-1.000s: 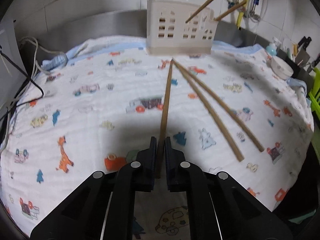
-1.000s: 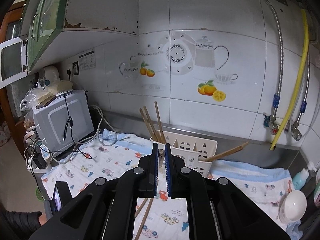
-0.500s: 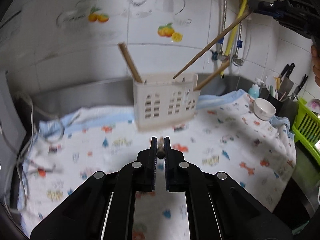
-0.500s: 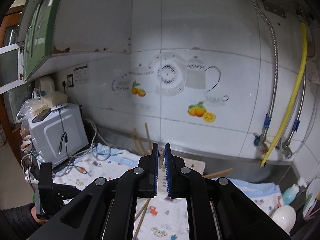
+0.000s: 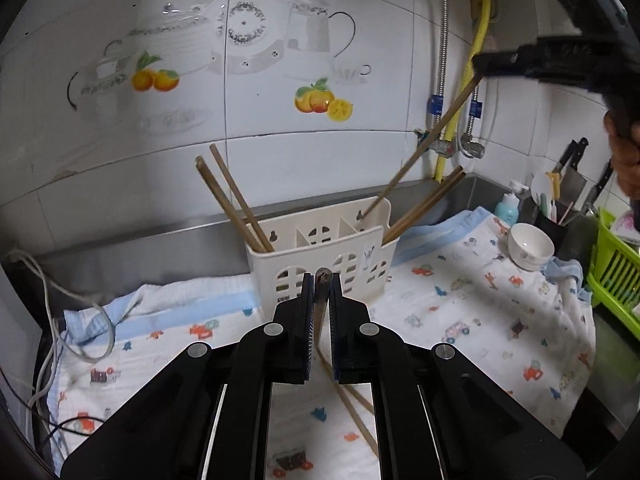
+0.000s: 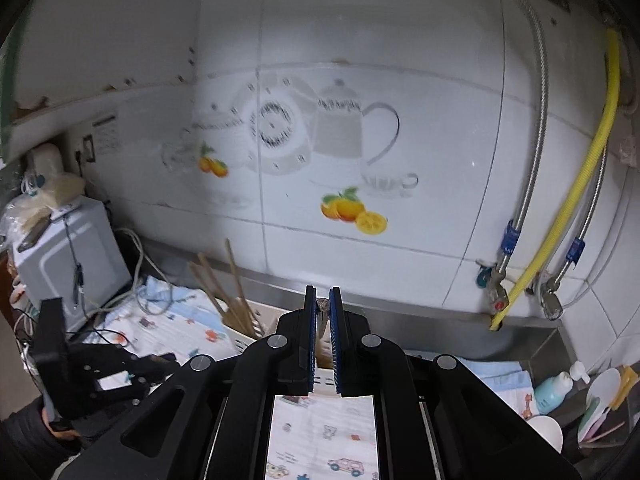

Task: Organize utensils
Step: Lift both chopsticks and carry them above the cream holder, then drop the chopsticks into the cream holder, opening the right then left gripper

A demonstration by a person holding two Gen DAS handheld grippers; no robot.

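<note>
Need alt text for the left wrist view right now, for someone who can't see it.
The left gripper is shut on a wooden chopstick, raised in front of a white utensil basket that already holds several chopsticks. More chopsticks lie on the patterned cloth below, and the right gripper holds another chopstick angled into the basket.

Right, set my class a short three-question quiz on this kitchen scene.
1. True or false: the right gripper is open.
2. In the left wrist view, the white bowl stands where relative to the utensil holder? A) to its left B) to its right C) inside it
3. Fill in: the left gripper is shut on a ___.

Key: 1 false; 2 B; 3 chopstick.
</note>
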